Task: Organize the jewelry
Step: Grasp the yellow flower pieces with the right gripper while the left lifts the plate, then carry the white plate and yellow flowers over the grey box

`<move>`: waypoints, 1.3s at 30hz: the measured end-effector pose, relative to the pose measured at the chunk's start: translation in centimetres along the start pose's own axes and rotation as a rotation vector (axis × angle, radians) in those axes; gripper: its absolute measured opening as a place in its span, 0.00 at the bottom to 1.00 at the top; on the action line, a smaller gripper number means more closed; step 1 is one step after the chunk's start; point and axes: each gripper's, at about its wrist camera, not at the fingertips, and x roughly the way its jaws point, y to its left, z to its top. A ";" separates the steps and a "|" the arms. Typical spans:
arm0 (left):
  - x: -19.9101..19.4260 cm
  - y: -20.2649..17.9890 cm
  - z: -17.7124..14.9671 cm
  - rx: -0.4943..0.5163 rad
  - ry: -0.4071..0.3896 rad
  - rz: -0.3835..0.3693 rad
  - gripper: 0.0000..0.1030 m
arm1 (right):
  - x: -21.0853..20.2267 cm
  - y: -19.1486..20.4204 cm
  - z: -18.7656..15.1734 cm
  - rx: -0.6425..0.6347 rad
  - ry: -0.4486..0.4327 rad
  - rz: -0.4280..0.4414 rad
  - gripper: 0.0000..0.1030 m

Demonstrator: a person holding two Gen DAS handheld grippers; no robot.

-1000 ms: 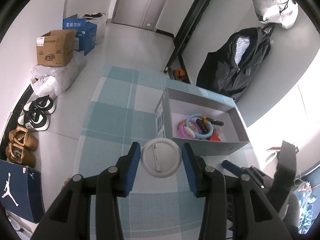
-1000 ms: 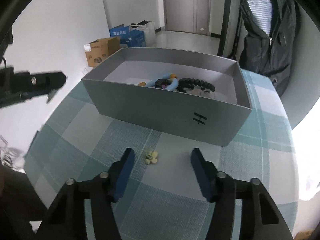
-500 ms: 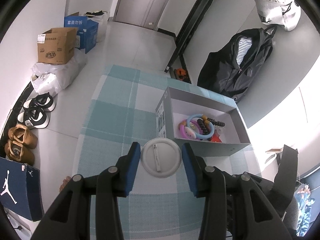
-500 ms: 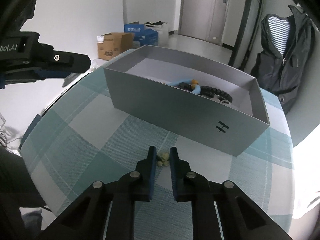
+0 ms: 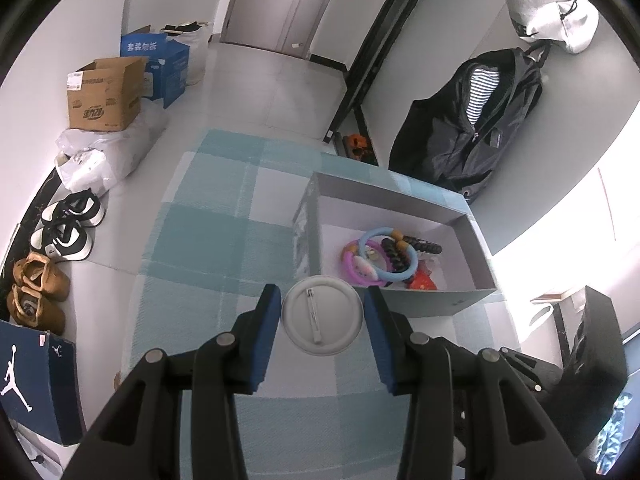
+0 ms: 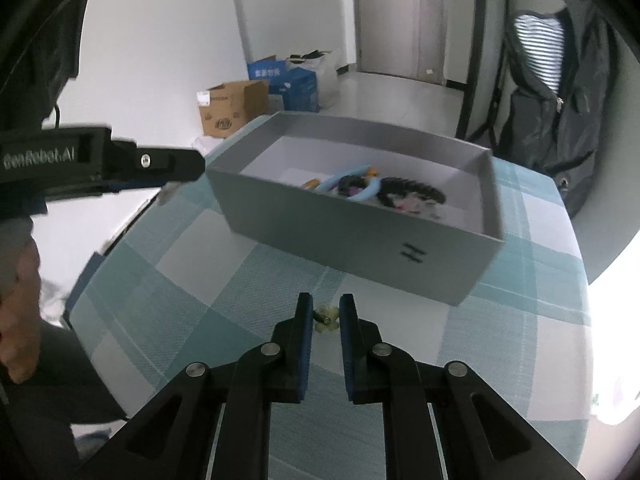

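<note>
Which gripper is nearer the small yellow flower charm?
Right. The right gripper is shut on the yellow flower charm; the left gripper is off to one side, gripping a round white pin badge.

Matt grey cardboard box point(image 6: 360, 232), woven tablecloth point(image 6: 200, 280)

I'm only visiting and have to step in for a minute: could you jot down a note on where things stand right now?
Left gripper: holds the round white pin badge by its edges, above the checked cloth, beside the grey box.
Right gripper: just closed on the small pale flower charm, in front of the box.
Done: bracelets and beads already lie in the box.
Left: drop both pieces into the box.
</note>
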 end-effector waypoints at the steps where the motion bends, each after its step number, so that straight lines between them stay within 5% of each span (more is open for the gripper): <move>1: 0.0 -0.2 0.0 0.005 -0.002 0.001 0.36 | -0.3 -0.5 0.0 0.019 -0.006 0.007 0.12; 9: 0.4 -2.3 0.7 0.051 -0.016 -0.001 0.36 | -2.9 -3.4 0.9 0.140 -0.064 0.051 0.12; 21: 1.5 -4.1 2.4 0.083 -0.022 -0.026 0.36 | -4.8 -7.2 6.8 0.196 -0.130 0.138 0.12; 29: 3.1 -5.2 3.3 0.084 0.002 -0.031 0.36 | -3.0 -6.7 9.7 0.097 -0.126 0.199 0.12; 39: 4.8 -4.9 3.9 0.095 0.063 -0.027 0.36 | 0.5 -7.9 10.0 0.133 -0.074 0.267 0.12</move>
